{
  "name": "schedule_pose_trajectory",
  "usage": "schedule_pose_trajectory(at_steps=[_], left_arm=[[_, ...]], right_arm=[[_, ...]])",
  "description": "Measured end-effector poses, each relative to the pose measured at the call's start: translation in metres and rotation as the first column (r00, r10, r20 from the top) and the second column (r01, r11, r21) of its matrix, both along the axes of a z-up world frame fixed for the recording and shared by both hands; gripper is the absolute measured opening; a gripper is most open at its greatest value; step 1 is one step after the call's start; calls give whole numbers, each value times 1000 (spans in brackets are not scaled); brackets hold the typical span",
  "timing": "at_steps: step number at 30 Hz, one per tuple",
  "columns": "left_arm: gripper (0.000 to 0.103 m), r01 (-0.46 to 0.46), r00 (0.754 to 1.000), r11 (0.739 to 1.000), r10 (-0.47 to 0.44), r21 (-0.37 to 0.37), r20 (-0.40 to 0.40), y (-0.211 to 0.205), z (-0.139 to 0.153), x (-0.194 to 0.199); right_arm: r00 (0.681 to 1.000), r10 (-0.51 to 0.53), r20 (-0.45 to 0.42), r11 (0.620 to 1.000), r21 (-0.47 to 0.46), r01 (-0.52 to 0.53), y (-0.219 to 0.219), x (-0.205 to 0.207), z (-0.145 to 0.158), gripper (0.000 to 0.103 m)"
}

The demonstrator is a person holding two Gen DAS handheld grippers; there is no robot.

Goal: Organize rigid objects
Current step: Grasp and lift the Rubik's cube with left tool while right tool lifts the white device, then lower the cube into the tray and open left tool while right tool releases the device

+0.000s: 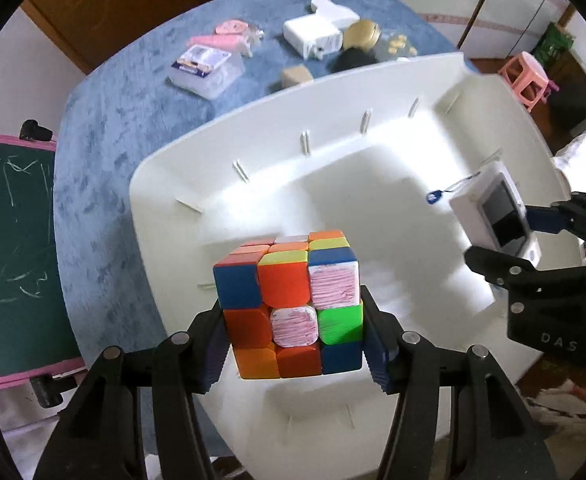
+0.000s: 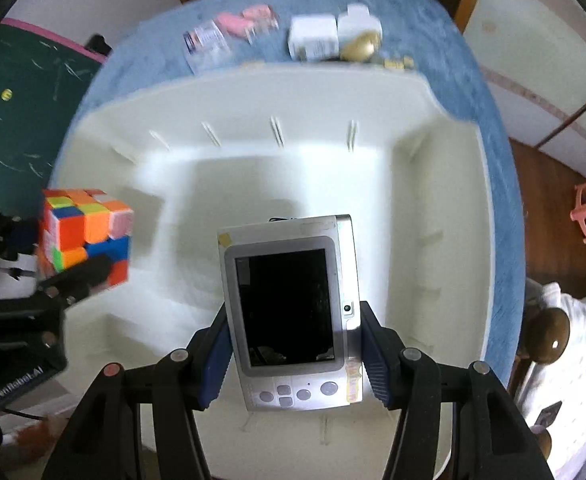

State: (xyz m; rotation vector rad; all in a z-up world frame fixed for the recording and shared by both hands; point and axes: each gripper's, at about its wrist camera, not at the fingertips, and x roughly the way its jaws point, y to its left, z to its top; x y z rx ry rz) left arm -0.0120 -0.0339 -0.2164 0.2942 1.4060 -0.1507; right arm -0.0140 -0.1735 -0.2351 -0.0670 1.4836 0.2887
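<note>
Left hand-held gripper [image 1: 295,344] pinching glossy cube [image 1: 293,304]; right hand-held gripper [image 2: 293,356] pinching flat silver device [image 2: 293,312].

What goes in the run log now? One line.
left gripper: holds puzzle cube | right gripper: holds handheld device | both over white bin

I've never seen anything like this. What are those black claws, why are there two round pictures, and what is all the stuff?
The black claws are hand-held grippers, one in each of a person's hands, each carrying a wide-angle camera looking along its fingers. That gives two round pictures: one from the left, one from the right.

The left gripper is clamped on a colourful puzzle cube. The right gripper is clamped on a silver handheld device with a dark screen. Both hang above a large white bin, which sits on a blue cloth.

Behind the bin lie more items: a clear plastic box, a pink item, a white box and a gold round thing.
</note>
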Motion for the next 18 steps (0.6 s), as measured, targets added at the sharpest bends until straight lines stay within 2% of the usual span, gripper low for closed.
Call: schedule_pose_trajectory(at_steps=[6, 12, 14, 15, 16, 17, 18], left_arm=[[61, -3, 999, 1000, 3, 4, -41, -1, -23, 1], [61, -12, 996, 999, 14, 34, -86, -3, -37, -1], [61, -28, 993, 999, 30, 22, -116, -2, -39, 0], [65, -33, 992, 999, 35, 16, -123, -1, -38, 1], [74, -37, 991, 999, 38, 12, -127, -1, -37, 1], [78, -38, 992, 999, 38, 7, -123, -1, -34, 1], [82, -36, 992, 999, 36, 0, -118, -1, -30, 2]], right_arm=[[999, 2, -33, 1000, -29, -3, 0, -2, -20, 59], [999, 25, -48, 998, -65, -28, 1, -1, -31, 59], [998, 27, -58, 997, -69, -31, 0, -1, -33, 59], [998, 25, -65, 997, -68, -30, 0, -1, -34, 59], [997, 20, -74, 998, -66, -25, -2, 0, -36, 60], [997, 14, -73, 998, -56, -18, -3, 0, -35, 62], [998, 11, -64, 999, -41, -13, -4, 1, -33, 66]])
